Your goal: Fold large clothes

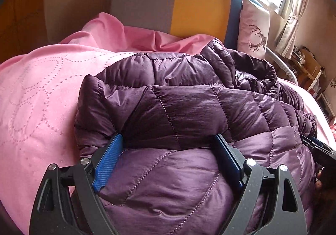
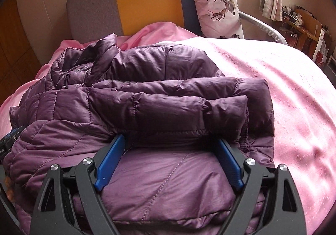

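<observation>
Fingers (image 1: 227,155) (image 2: 109,161) spread wide over purple jacket (image 1: 178,109)

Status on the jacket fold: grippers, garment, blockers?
Left gripper and right gripper open, jaws wide over the hem. Purple puffer jacket on pink bedspread, sleeves folded across the body. Nothing in the way.

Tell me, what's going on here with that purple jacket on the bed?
A person is folding a purple puffer jacket on a pink bedspread, using a handheld claw in each hand. The sleeves already lie folded across the body. The left claw and right claw both stand wide open over the jacket's near end, gripping nothing.
</observation>
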Demonstrator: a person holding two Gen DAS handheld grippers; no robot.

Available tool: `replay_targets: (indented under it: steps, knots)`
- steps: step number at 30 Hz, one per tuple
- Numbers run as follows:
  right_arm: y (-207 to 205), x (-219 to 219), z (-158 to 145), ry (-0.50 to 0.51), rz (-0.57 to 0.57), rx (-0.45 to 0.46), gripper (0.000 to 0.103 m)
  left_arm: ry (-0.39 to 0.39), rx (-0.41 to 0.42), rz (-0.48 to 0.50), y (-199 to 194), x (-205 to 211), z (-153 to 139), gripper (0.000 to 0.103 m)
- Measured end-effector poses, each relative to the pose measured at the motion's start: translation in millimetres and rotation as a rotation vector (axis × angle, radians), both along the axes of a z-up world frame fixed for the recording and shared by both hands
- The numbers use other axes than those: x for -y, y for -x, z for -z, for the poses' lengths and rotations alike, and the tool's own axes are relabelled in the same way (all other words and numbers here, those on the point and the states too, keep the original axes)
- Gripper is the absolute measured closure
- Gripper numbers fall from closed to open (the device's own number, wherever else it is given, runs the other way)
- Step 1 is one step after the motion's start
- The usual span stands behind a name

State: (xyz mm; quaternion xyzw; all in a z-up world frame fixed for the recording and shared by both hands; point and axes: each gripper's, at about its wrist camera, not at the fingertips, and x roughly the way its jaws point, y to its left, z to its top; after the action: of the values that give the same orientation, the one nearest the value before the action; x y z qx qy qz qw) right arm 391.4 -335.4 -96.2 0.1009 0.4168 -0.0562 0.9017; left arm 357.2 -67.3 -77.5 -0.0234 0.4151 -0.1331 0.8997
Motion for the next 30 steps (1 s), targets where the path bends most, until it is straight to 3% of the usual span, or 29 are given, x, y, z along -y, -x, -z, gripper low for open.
replay_targets:
  steps: [3,5,7,10,12,14,18,21,23,27,30]
  knots:
    - [1,0,0,-0.001,-0.002,0.002,0.017,-0.053,0.029,-0.030,8,4,-14,0.019]
    - [0,-1,-1,0.007,-0.004,0.001,0.016,-0.065,0.110,-0.071,26,1,-33,0.019]
    - [0,-2,-1,0.008,-0.008,0.001,0.015,-0.042,0.191,-0.045,49,4,-51,0.019]
    - [0,-2,0,0.005,-0.012,0.003,0.014,-0.054,0.152,0.059,61,23,-45,0.019]
    - [0,-1,1,-0.003,-0.017,0.004,0.013,-0.082,0.075,0.061,52,29,-24,0.017]
    - [-2,-3,1,0.006,-0.013,0.000,0.012,-0.051,0.017,0.043,41,25,-7,0.016]
    - [-3,-6,-2,0.015,-0.012,-0.008,0.011,-0.085,0.016,0.037,40,28,-6,0.014]
    - [7,-9,-16,0.022,-0.012,-0.023,0.007,-0.063,0.018,0.014,47,21,-17,0.014]
    - [22,-14,-27,0.000,-0.024,-0.004,0.005,-0.021,0.036,-0.004,66,8,-28,0.014]
    - [62,-26,-42,-0.016,-0.042,0.026,0.004,-0.012,0.090,-0.006,107,-13,-44,0.014]
    - [96,-30,-46,-0.026,-0.043,0.006,0.003,0.016,0.094,-0.011,139,-37,-49,0.014]
